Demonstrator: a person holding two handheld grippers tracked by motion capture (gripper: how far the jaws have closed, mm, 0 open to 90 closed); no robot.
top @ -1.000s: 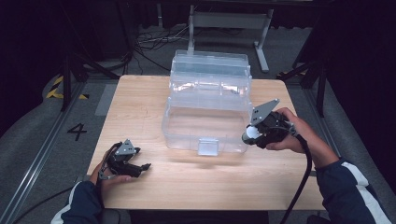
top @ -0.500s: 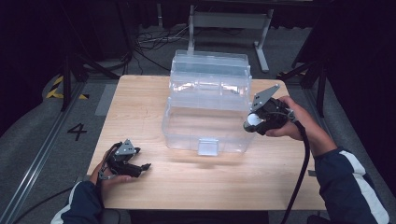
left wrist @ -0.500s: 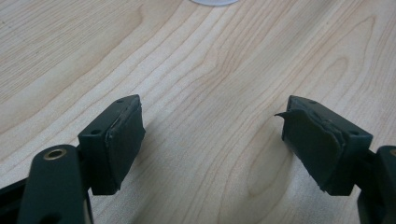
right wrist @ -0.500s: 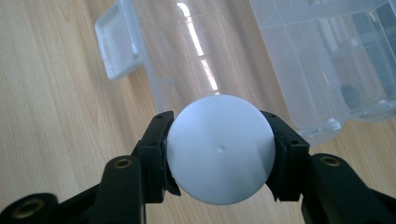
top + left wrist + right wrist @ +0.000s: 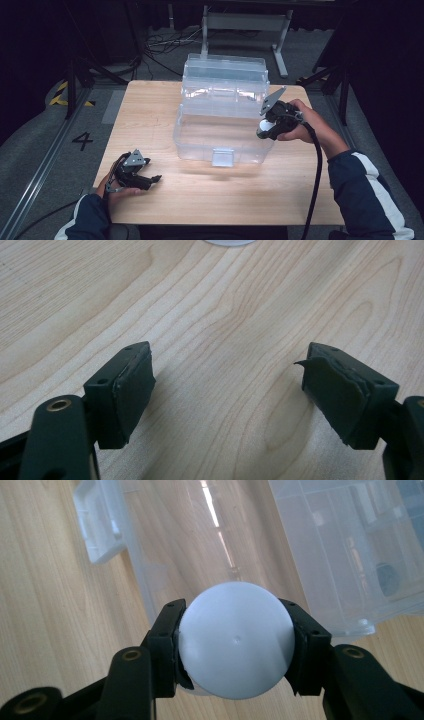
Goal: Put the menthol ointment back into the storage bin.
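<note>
While our right gripper (image 5: 235, 645) clamps the white ball (image 5: 235, 640) between its two black jaws, we hold it at the right end wall of the clear plastic box (image 5: 220, 125), level with the rim, so the ball sits just ahead of the hand and just outside the open tub. From the right gripper view the box lies straight beyond the ball, its front latch (image 5: 97, 522) off to the upper left and its raised lid (image 5: 350, 540) to the upper right; we judge this is why we carry the ball high and gripped across its middle, so that it can pass over the wall and drop inside without rolling out of the pads. The grip looks firm, both pads pressed flat against the ball's sides. Our left gripper (image 5: 145, 180) rests low on the wooden table (image 5: 150, 115) near our own edge, well apart from the box, jaws spread with nothing between them and only bare wood ahead in the left gripper view. We take it that this hand is parked out of the way, since the box stands steady by itself and one hand is enough to carry the ball. Nothing can be made out inside the tub from above.
</note>
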